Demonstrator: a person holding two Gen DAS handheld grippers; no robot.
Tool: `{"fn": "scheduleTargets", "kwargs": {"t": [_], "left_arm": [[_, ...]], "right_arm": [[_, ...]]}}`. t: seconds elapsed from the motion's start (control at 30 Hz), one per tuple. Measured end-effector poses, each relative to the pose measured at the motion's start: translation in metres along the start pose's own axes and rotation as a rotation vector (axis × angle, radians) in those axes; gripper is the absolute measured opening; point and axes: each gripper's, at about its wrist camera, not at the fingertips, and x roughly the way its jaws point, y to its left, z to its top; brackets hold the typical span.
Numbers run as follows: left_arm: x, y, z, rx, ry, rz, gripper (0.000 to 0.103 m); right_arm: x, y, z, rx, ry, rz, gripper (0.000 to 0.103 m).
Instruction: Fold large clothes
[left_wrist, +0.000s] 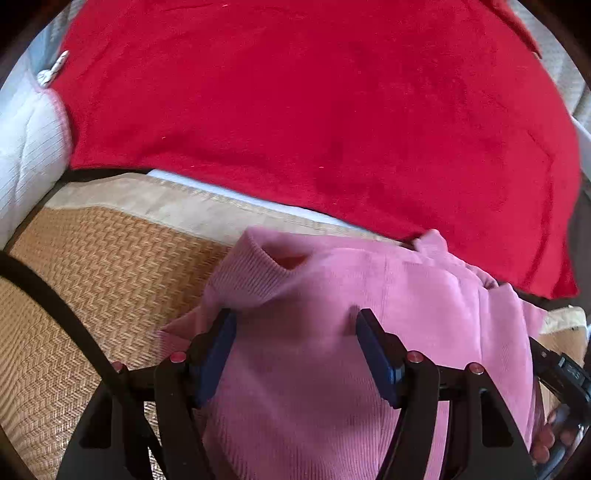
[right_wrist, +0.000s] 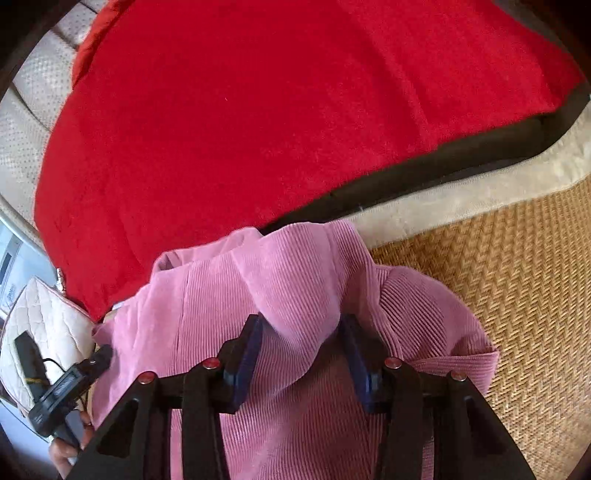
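1 pink ribbed sweater bunched on woven mat, near edge of 1 red blanket. 2 tongs: left tongs fairly wide w/ sweater between pads, grip unclear; right tongs narrower, pinching raised sweater fold.

A home, likely a living room or bedroom; a soft red fleece blanket covers cushioned beige upholstery; a woven tan straw mat lies below; a white quilted cushion sits beside.
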Motion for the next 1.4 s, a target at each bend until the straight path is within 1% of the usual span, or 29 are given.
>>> {"fn": "scheduleTargets", "kwargs": {"t": [0.07,0.17,0.23,0.27,0.3,0.33,0.37,0.4,0.47,0.5,0.6,0.67,0.7,0.77,0.87,0.93,1.07,1.17,1.23,1.33,1.4], "left_arm": [[-0.008,0.000,0.001,-0.013,-0.019,0.001,0.068],[-0.030,-0.009,0.005,-0.013,-0.072,0.004,0.068],[-0.044,-0.014,0.005,0.011,-0.095,0.001,0.068],[-0.051,-0.017,0.004,0.025,-0.105,0.000,0.068],[-0.058,-0.021,0.004,0.045,-0.114,-0.004,0.069],[-0.064,-0.028,0.000,0.079,-0.118,-0.007,0.070],[-0.070,-0.035,-0.005,0.120,-0.118,0.000,0.073],[-0.072,-0.041,-0.009,0.154,-0.119,0.019,0.076],[-0.078,-0.051,-0.022,0.214,-0.121,0.054,0.077],[-0.081,-0.058,-0.034,0.254,-0.125,0.084,0.077],[-0.093,-0.067,-0.061,0.324,-0.145,0.154,0.077],[-0.105,-0.074,-0.083,0.386,-0.166,0.188,0.077],[-0.110,-0.074,-0.090,0.401,-0.177,0.194,0.077],[-0.118,-0.075,-0.099,0.404,-0.194,0.196,0.077],[-0.129,-0.073,-0.109,0.392,-0.216,0.190,0.077],[-0.132,-0.070,-0.114,0.384,-0.229,0.202,0.077],[-0.131,-0.066,-0.116,0.363,-0.208,0.203,0.077],[-0.119,-0.063,-0.113,0.362,-0.195,0.224,0.077],[-0.112,-0.061,-0.113,0.362,-0.175,0.228,0.077],[-0.098,-0.056,-0.113,0.360,-0.135,0.256,0.077],[-0.091,-0.053,-0.113,0.357,-0.115,0.261,0.077]], "right_arm": [[-0.005,0.000,0.001,0.003,-0.009,-0.021,0.047],[-0.020,-0.005,-0.001,0.025,-0.018,-0.017,0.045],[-0.043,0.005,-0.006,-0.038,-0.071,-0.020,0.046],[-0.051,0.008,-0.006,-0.060,-0.090,-0.009,0.047],[-0.064,0.021,-0.008,-0.099,-0.113,0.023,0.047],[-0.072,0.026,-0.011,-0.119,-0.115,0.039,0.047],[-0.077,0.033,-0.015,-0.144,-0.104,0.057,0.047],[-0.082,0.040,-0.020,-0.167,-0.084,0.073,0.047],[-0.087,0.053,-0.030,-0.211,-0.061,0.074,0.047],[-0.088,0.060,-0.036,-0.239,-0.054,0.058,0.047],[-0.093,0.072,-0.054,-0.284,-0.040,0.033,0.047],[-0.101,0.075,-0.067,-0.300,-0.036,0.013,0.047],[-0.104,0.075,-0.073,-0.302,-0.032,0.010,0.047],[-0.109,0.075,-0.083,-0.306,-0.025,0.015,0.047],[-0.110,0.074,-0.100,-0.309,-0.008,-0.007,0.047],[-0.107,0.073,-0.103,-0.307,0.004,-0.015,0.047],[-0.098,0.078,-0.101,-0.317,0.003,-0.019,0.047],[-0.076,0.076,-0.102,-0.311,0.058,-0.041,0.047],[-0.060,0.072,-0.102,-0.278,0.109,-0.041,0.047],[-0.063,0.076,-0.094,-0.268,0.089,-0.034,0.047],[-0.072,0.082,-0.087,-0.277,0.028,-0.014,0.047]]}}
